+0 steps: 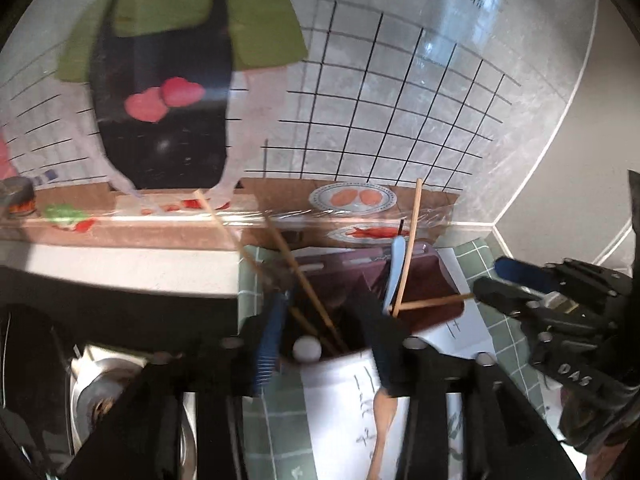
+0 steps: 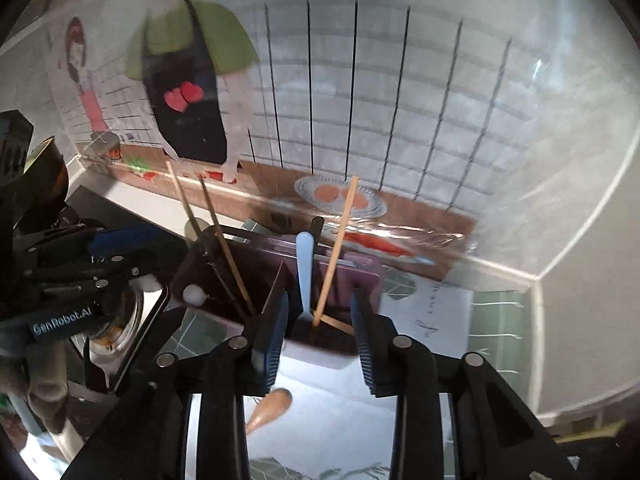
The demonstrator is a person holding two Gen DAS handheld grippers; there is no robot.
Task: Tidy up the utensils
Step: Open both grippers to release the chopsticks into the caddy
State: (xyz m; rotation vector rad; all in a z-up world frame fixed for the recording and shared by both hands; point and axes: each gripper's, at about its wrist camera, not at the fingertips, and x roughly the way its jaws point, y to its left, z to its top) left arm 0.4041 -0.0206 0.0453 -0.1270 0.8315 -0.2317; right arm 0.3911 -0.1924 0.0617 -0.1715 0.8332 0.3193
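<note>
- Far left, in the right wrist view, the left gripper [image 2: 120,248] hangs beside the maroon utensil holder [image 2: 224,280]; its body reads "GenRobot.AI". From its own camera its blue-padded fingers [image 1: 266,344] stand parted on either side of the holder's left compartment, closed on nothing that I can see.
- That left compartment holds two wooden chopsticks [image 2: 224,240] leaning left and a white ball-ended piece [image 2: 195,294] at the rim.
- The right compartment holds a pale blue spoon [image 2: 305,264] upright, a light chopstick [image 2: 336,248] leaning right, and a second stick lying low across it.
- The right gripper [image 2: 320,336] hovers over this compartment with jaws apart and empty; seen from the left camera its casing reads "DAS".
- On the counter just in front of the holder lies a wooden handle [image 2: 268,410], outside any compartment.
- Step in hand, as I judge it: sorting is well along, with the wooden handle left to stow. The next move calls for dropping to the handle, closing on it, and lifting it clear of the upright sticks.
- Handwriting on the white paper [image 2: 428,320] under the holder is illegible.
</note>
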